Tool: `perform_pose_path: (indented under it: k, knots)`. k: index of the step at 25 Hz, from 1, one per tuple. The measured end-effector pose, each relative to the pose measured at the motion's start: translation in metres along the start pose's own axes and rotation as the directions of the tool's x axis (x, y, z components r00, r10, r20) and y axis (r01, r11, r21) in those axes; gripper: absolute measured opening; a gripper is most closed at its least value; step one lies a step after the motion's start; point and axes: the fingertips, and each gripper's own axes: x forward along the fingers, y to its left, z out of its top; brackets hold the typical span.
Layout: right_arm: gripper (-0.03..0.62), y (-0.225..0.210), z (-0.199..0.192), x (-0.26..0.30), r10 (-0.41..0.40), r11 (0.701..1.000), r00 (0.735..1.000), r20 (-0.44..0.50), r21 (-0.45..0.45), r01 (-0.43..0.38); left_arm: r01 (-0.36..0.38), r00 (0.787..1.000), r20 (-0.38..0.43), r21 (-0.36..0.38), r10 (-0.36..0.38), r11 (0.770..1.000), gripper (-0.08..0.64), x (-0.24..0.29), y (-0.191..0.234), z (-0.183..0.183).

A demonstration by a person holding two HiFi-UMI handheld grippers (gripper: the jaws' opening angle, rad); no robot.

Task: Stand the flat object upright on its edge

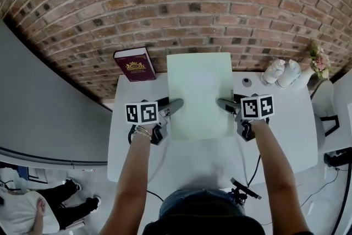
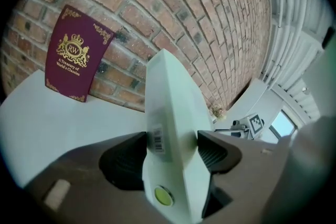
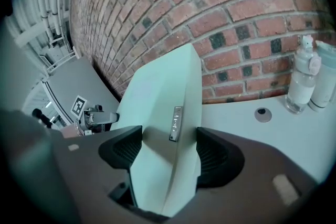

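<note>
1. At the far left corner of the white table (image 1: pixel 127 158): maroon book (image 1: pixel 135 64) with a gold crest, upright, leaning on the brick wall (image 1: pixel 181 3) that runs along the far edge.
2. Toward the far right corner: two pale bottles (image 1: pixel 281 72) side by side, with a small round disc (image 1: pixel 247 82) just beside them.
3. Beyond the right edge: a sprig of pink flowers (image 1: pixel 318 60).
4. Over the table's middle, well apart from book and bottles: flat box (image 1: pixel 200 93), held at both side edges. Touching the table or lifted clear, impossible to tell.
5. Left gripper (image 1: pixel 177 103): jaws spread wide, pads pressed on the box's two broad faces at its left edge, beside a barcode sticker (image 2: pixel 156 137) and a round yellow-green dot (image 2: pixel 163 195).
6. Right gripper (image 1: pixel 223 103): likewise clamped wide across the right edge, next to a narrow printed label (image 3: pixel 175 124).
7. Box: thin rectangular slab, pale green, smooth and matt.
8. Pads: dark and ribbed.
9. Wall: rough red-brown brick with pale mortar.
10. Table top: plain, smooth.
</note>
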Motion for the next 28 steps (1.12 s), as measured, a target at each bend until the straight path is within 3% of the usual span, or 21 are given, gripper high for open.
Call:
perform_pose_path:
  k: [7, 13, 16, 22, 28]
  knots:
    - [0.322, 0.015, 0.011, -0.016, -0.022, 0.996, 0.995, 0.093, -0.079, 0.03, -0.005, 0.997, 0.078, 0.145, -0.007, 0.989, 0.316, -0.013, -0.018, 0.018]
    - [0.319, 0.027, 0.032, -0.029, -0.048, 0.979, 0.981, 0.186, -0.185, 0.083, -0.013, 0.989, 0.146, 0.282, -0.03, 0.959, 0.316, -0.021, -0.034, 0.036]
    - [0.318, 0.029, 0.039, -0.034, -0.076, 0.965, 0.974, 0.213, -0.231, 0.126, -0.035, 0.988, 0.151, 0.37, -0.023, 0.928, 0.316, -0.022, -0.042, 0.045]
    - [0.314, 0.03, 0.056, -0.046, -0.152, 0.913, 0.95, 0.272, -0.33, 0.241, -0.107, 0.988, 0.152, 0.542, 0.028, 0.833, 0.314, -0.019, -0.059, 0.061]
    - [0.313, 0.027, 0.073, -0.049, -0.194, 0.869, 0.923, 0.331, -0.379, 0.318, -0.147, 0.982, 0.183, 0.58, 0.048, 0.801, 0.313, -0.011, -0.06, 0.072]
